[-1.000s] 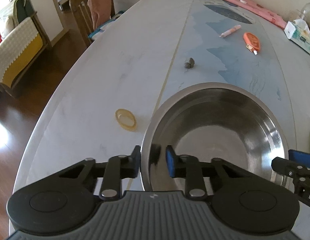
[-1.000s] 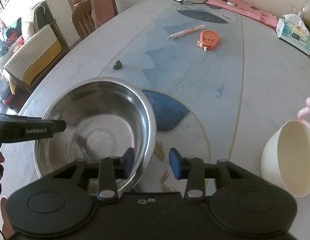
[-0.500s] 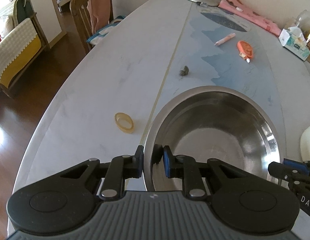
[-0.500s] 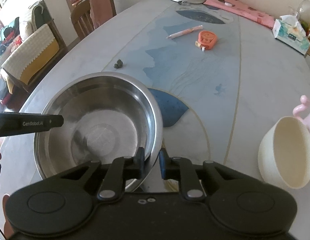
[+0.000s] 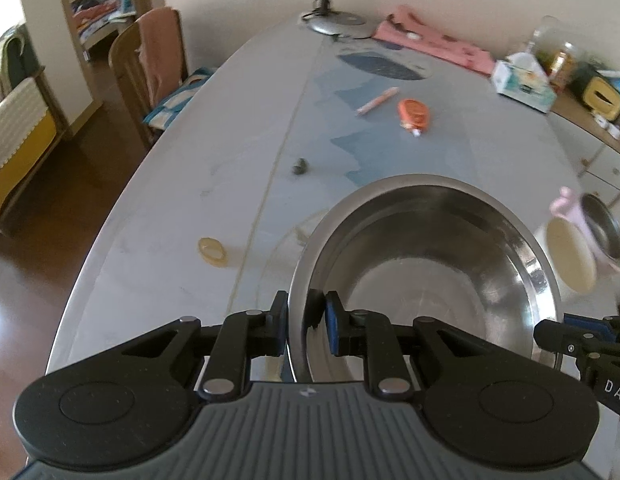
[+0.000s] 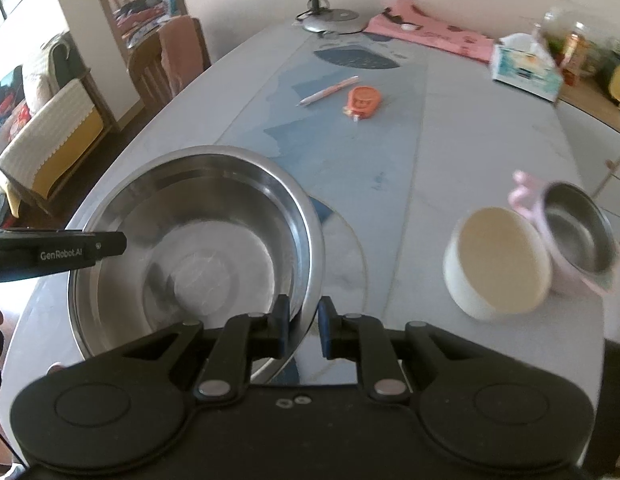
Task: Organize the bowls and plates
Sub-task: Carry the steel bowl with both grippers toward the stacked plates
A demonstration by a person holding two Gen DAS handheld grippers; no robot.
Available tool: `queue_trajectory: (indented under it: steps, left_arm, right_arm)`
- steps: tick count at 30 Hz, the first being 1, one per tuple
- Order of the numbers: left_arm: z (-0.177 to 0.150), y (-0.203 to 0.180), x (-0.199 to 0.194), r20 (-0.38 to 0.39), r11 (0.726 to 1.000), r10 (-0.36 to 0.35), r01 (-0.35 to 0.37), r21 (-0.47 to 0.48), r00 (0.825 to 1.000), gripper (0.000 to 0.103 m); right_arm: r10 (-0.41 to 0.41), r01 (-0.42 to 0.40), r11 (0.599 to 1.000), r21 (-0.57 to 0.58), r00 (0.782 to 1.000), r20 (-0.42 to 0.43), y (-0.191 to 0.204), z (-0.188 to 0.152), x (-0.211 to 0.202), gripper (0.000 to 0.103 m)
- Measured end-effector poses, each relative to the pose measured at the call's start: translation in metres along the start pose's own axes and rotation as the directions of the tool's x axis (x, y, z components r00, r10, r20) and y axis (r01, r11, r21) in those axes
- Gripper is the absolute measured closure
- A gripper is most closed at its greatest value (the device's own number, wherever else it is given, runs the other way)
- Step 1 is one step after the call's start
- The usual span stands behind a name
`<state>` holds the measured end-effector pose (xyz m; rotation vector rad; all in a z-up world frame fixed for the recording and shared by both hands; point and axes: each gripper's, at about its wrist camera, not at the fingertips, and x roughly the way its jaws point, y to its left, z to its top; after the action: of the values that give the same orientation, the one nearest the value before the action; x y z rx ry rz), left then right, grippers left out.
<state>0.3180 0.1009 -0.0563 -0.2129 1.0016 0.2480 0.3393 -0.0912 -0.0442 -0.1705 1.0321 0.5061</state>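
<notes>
A large steel bowl [image 5: 426,264] [image 6: 198,248] hangs above the table, gripped at opposite sides of its rim. My left gripper [image 5: 306,326] is shut on the rim's left edge, one pad inside and one outside. My right gripper [image 6: 304,328] is shut on the rim's right edge in the same way. To the right on the table stand a cream bowl [image 6: 500,260] [image 5: 570,256] and, touching it, a pink-handled bowl with a steel lining [image 6: 576,236] [image 5: 602,232].
On the table [image 5: 214,152] lie a yellow ring [image 5: 212,250], a small dark lump [image 5: 300,167], a pink pen [image 6: 330,90], an orange tape dispenser [image 6: 364,102] and a tissue box [image 6: 526,70]. A lamp base [image 6: 330,20] and a pink cloth [image 6: 430,36] lie at the far end. A wooden chair [image 5: 150,68] stands at the left.
The right gripper closed onto the bowl's rim. Both grippers rose with the steel bowl, lifting it off the table; the cream and pink bowls came further into view.
</notes>
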Motion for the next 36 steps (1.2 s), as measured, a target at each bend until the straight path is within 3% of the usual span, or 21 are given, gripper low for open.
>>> queue_trajectory:
  steps: [8,17,36]
  left_arm:
    - [-0.028,-0.035,-0.039,0.004,0.996,-0.060,0.060,0.073,0.998,0.085]
    - [-0.071,-0.083,-0.067,-0.020,0.972,-0.147,0.148,0.182,0.989,0.085]
    - [-0.168,-0.168,-0.063,-0.123,0.895,-0.220,0.250,0.368,0.968,0.085]
  right_arm:
    - [-0.042,0.040,0.997,0.073,0.999,0.029,-0.018,-0.040,-0.056,0.088]
    - [-0.085,0.076,0.982,0.175,0.995,0.046,-0.050,-0.097,-0.105,0.089]
    - [-0.158,0.151,0.913,0.379,0.987,-0.013,-0.107,-0.224,-0.137,0.090]
